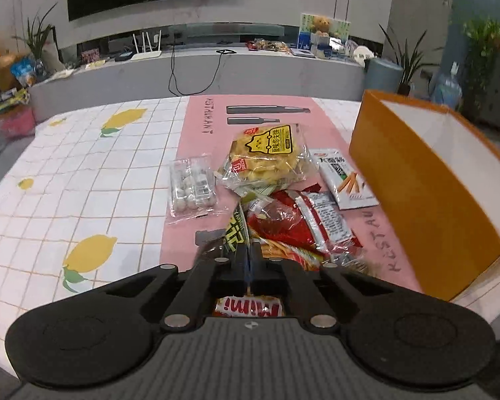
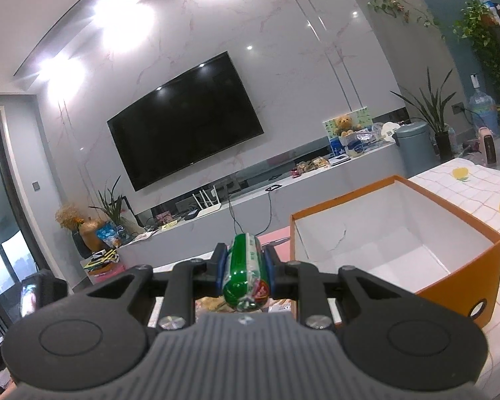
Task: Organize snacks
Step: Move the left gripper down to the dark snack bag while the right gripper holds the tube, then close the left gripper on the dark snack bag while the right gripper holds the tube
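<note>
Crowding orange box (image 1: 416, 183): snack packets (image 1: 266, 156) (heaped)

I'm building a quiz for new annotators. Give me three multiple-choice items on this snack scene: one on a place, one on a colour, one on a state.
1. Where does the clear packet of white balls lie, in the left wrist view?
A. in the box
B. left of the yellow chip bag
C. on the red packets

2. What colour is the box outside?
A. orange
B. blue
C. green

3. What is the right gripper doing?
A. standing open
B. shut on nothing
C. gripping a green roll

Answers: 1 B, it lies on the pink mat beside that bag. 2 A, orange walls, white inside. 3 C, the roll sits clamped between the pads.
</note>
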A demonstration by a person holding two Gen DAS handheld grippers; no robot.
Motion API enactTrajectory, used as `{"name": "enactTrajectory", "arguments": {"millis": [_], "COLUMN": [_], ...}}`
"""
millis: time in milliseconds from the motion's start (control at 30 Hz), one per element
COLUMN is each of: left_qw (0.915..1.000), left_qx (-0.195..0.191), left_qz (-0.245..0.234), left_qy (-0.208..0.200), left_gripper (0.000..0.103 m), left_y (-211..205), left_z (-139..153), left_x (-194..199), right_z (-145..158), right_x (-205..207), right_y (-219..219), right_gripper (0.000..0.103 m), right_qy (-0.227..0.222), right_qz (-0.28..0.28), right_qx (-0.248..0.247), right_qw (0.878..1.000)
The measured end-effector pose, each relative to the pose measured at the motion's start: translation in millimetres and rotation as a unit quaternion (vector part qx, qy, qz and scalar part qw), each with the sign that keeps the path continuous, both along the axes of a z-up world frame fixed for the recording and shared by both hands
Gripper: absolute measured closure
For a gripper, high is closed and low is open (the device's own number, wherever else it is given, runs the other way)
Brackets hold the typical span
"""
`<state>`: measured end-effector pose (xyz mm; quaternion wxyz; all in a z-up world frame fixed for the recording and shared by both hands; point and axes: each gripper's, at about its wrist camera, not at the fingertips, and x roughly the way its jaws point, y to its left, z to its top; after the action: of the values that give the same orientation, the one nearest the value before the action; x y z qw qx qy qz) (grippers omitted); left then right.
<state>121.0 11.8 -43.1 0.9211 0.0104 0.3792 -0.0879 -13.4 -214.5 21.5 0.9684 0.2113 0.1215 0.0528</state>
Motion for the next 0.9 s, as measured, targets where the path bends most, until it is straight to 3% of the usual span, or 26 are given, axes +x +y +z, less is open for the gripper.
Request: {"name": "enactTrajectory", "arguments": {"millis": [200, 267, 333, 400, 500, 667, 800, 867, 900], "left_qw": [0.9998, 0.9988, 0.9972, 0.9935, 0.9838, 0.9767, 0.9797, 0.9826, 0.9845], "left_qx": [-0.007, 0.006, 0.031, 0.078, 0.149, 0.187, 0.183, 0.171, 0.161], "left_qz": [-0.007, -0.036, -0.06, -0.083, -0.098, -0.104, -0.082, -0.073, -0.071], "left_qy": [0.016, 0.033, 0.032, 0.008, -0.022, -0.004, -0.002, -0.002, 0.001], "left_gripper": [0.1, 0.081, 0.04, 0.017, 0.017, 0.017, 0.012, 0.02, 0.03], "left_y": [3.5, -1.2, -9.1, -24.5, -42.7, -55.2, -50.5, -46.5, -44.9], "left_z": [-1.6, -6.7, -12.9, -18.0, -28.2, -48.2, -58.2, -56.3, -54.4], "left_x": [1.3, 1.0, -2.3, -3.8, -8.1, -1.2, 9.1, 10.1, 9.8], "right_z": [2.6, 2.6, 2.3, 2.4, 3.2, 3.8, 2.4, 2.6, 2.4], "right_x": [-0.7, -1.2, -0.9, -0.7, -1.2, -1.5, -2.1, -2.1, -2.1], "right_y": [5.4, 6.8, 7.7, 7.7, 5.9, 1.5, 0.2, -0.1, 0.2], "right_gripper": [0.082, 0.082, 0.082, 0.082, 0.082, 0.082, 0.082, 0.082, 0.082], "right_qy": [0.002, 0.004, 0.006, 0.008, 0.008, 0.007, 0.008, 0.008, 0.008], "right_qz": [-0.005, -0.004, -0.003, -0.004, -0.002, -0.008, -0.007, -0.006, -0.007], "right_qx": [0.001, 0.001, 0.001, 0.007, 0.011, 0.018, 0.022, 0.021, 0.022], "right_qw": [1.0, 1.0, 1.0, 1.0, 1.0, 1.0, 1.0, 1.0, 1.0]}}
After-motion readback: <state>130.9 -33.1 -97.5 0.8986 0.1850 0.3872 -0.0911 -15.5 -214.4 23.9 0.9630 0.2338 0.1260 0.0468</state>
